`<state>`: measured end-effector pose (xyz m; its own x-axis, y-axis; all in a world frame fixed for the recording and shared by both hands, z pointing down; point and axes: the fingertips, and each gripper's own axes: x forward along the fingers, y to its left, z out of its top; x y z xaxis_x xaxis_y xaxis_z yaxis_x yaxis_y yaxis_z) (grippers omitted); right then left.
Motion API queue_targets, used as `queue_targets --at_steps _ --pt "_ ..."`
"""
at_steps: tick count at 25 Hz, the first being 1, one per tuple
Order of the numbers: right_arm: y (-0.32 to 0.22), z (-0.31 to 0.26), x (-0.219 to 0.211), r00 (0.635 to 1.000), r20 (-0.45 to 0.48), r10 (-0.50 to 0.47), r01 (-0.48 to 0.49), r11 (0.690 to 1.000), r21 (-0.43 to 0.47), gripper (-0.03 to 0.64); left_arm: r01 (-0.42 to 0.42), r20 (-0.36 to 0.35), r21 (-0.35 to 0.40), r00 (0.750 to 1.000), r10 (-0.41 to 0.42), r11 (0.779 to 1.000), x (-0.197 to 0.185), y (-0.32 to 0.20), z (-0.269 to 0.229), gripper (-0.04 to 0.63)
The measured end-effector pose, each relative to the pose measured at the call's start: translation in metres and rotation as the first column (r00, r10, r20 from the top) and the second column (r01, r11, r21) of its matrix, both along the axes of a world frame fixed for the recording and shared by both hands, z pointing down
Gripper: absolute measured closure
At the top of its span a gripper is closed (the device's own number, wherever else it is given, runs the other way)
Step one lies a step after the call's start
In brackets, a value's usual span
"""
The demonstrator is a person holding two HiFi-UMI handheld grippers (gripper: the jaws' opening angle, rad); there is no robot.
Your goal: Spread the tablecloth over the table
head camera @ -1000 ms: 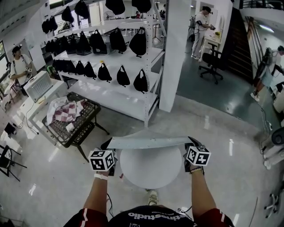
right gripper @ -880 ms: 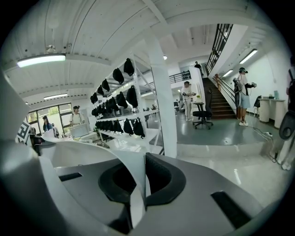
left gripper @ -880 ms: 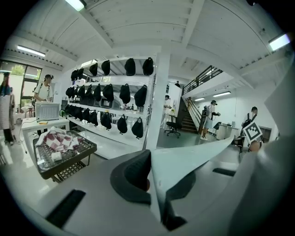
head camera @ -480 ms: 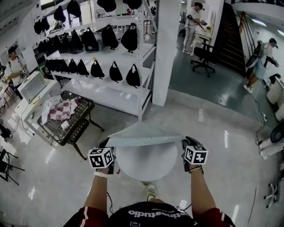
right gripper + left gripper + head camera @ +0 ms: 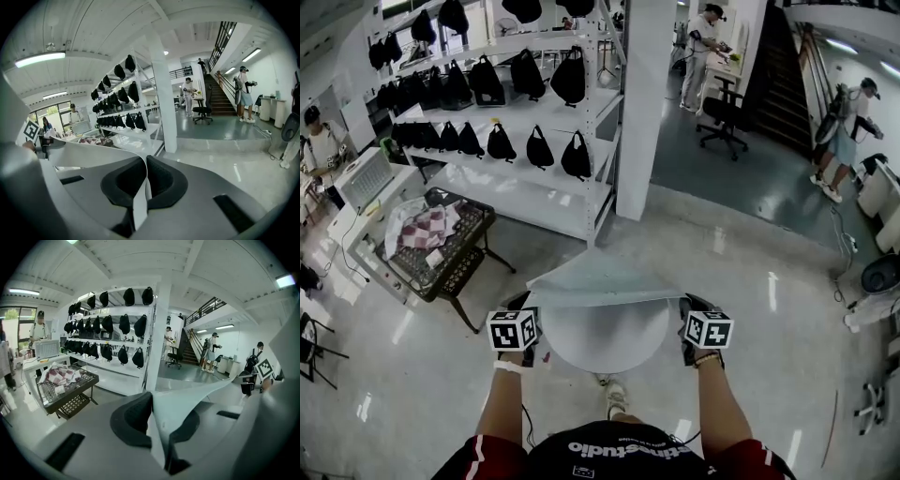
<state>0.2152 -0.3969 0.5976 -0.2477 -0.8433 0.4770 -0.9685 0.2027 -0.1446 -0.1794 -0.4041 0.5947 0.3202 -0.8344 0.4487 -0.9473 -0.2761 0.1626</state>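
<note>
A pale grey-blue tablecloth [image 5: 600, 281] hangs stretched between my two grippers, above a round white table [image 5: 605, 345]; its far part lies out ahead of the near edge. My left gripper [image 5: 528, 304] holds the cloth's left corner. In the left gripper view the tablecloth [image 5: 187, 397] runs down between the dark pads of the left gripper [image 5: 161, 420], whose jaws are opening slightly. My right gripper [image 5: 686, 306] holds the right corner. In the right gripper view the right gripper [image 5: 146, 180] pinches a thin fold of the tablecloth [image 5: 93, 154].
A white shelving rack [image 5: 520, 183] hung with black bags stands ahead on the left, next to a white column [image 5: 642, 103]. A black wire cart [image 5: 441, 253] with checkered cloth sits to the left of the table. An office chair [image 5: 727, 117] and people are farther off.
Both grippers have moved forward and a little lower with the cloth. The cloth, seen as a narrow strip before, now spreads farther out ahead over the table.
</note>
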Motion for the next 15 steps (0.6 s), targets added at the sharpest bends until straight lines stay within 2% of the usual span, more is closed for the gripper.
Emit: queue_targets --at_steps 4,6,8,15 --pt "0.004 -0.002 -0.002 1.0 0.011 0.008 -0.008 1.0 -0.007 0.588 -0.063 0.004 -0.053 0.998 0.063 0.997 -0.001 0.017 0.005 0.52" --pt "0.005 -0.002 -0.005 1.0 0.018 0.011 -0.011 1.0 -0.011 0.588 -0.085 0.0 -0.055 0.996 0.085 0.995 -0.006 0.027 0.003 0.498" --pt "0.007 0.0 -0.01 1.0 0.03 0.01 -0.01 1.0 -0.013 0.588 -0.087 -0.013 -0.039 0.996 0.086 0.995 -0.014 0.038 -0.003 0.478" --pt "0.024 0.013 -0.024 0.998 0.063 0.023 -0.021 0.999 -0.033 0.588 -0.056 -0.031 0.027 0.998 0.057 0.998 -0.04 0.068 -0.023 0.471"
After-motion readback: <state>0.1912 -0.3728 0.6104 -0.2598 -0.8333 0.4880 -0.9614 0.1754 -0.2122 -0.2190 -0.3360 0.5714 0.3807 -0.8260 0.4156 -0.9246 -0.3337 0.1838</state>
